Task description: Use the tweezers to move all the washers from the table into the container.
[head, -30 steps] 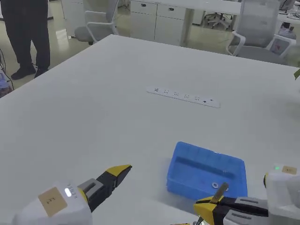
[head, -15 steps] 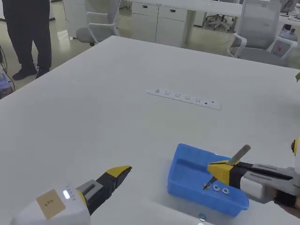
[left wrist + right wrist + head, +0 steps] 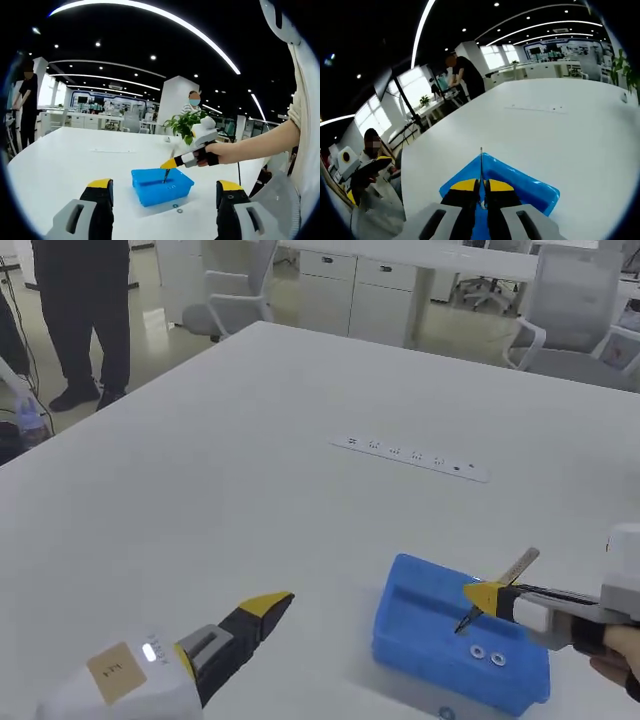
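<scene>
The blue container (image 3: 432, 615) stands near the table's front edge, with two washers (image 3: 487, 654) lying on its floor. One more washer (image 3: 447, 714) lies on the table just in front of it. My right gripper (image 3: 488, 598) is shut on the tweezers (image 3: 466, 621), whose tip points down into the container, apart from the washers. In the right gripper view the tweezers (image 3: 481, 162) run out over the container (image 3: 532, 190). My left gripper (image 3: 268, 605) hovers open to the left of the container. In the left gripper view the container (image 3: 150, 189) sits ahead of its jaws, with a washer (image 3: 179, 211) in front of it.
A white power strip (image 3: 410, 456) lies across the middle of the table. Office chairs (image 3: 575, 335) and cabinets stand beyond the far edge. A person in dark clothes (image 3: 85, 310) stands at the far left.
My right gripper has swung from in front of the container to above it with the tweezers. The container holds two washers where it held one. The left gripper has barely moved.
</scene>
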`<state>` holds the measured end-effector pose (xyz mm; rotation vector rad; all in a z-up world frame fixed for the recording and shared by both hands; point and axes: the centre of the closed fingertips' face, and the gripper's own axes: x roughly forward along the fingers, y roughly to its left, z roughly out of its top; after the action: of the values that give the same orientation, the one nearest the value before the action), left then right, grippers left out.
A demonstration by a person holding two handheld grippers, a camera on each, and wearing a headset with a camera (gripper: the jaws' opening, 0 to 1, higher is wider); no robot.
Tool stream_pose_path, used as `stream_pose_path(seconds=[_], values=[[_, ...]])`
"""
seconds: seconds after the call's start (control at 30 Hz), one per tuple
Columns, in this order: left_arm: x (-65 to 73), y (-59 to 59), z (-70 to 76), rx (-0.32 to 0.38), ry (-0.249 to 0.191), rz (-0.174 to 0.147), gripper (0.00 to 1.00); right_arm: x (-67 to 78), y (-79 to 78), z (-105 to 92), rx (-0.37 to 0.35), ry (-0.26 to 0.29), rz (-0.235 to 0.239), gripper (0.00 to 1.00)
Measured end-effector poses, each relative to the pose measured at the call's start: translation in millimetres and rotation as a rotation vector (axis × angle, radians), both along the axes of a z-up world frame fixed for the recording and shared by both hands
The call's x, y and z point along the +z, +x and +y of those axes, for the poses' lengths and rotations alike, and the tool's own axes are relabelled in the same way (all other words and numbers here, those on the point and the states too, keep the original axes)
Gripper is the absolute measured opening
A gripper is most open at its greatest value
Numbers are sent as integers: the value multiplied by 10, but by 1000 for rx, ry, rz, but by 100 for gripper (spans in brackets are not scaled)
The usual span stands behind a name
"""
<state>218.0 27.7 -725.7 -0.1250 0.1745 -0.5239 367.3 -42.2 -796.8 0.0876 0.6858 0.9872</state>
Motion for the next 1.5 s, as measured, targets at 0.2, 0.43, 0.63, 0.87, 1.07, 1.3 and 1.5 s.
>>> stream_pose_path(seconds=[0.2,0.43,0.63,0.87,1.07,1.3,1.5], values=[[-25,9,1,0,11,8,87,-160,58,-3,-3,-38,13,3],[-73,0,9,-1,26,31,84,-265,50,-21,14,-83,12,3],[-59,-4,6,-4,25,23,84,-290,34,-16,26,-96,7,3],[-62,-1,9,-3,22,25,84,-293,31,-2,33,-100,3,3],[-49,1,10,-4,19,18,84,-292,42,-12,31,-108,-9,3],[-40,0,11,-5,12,16,85,-272,45,-24,23,-103,-12,4],[-39,14,29,8,14,12,88,-131,5,-8,23,-73,-37,4]])
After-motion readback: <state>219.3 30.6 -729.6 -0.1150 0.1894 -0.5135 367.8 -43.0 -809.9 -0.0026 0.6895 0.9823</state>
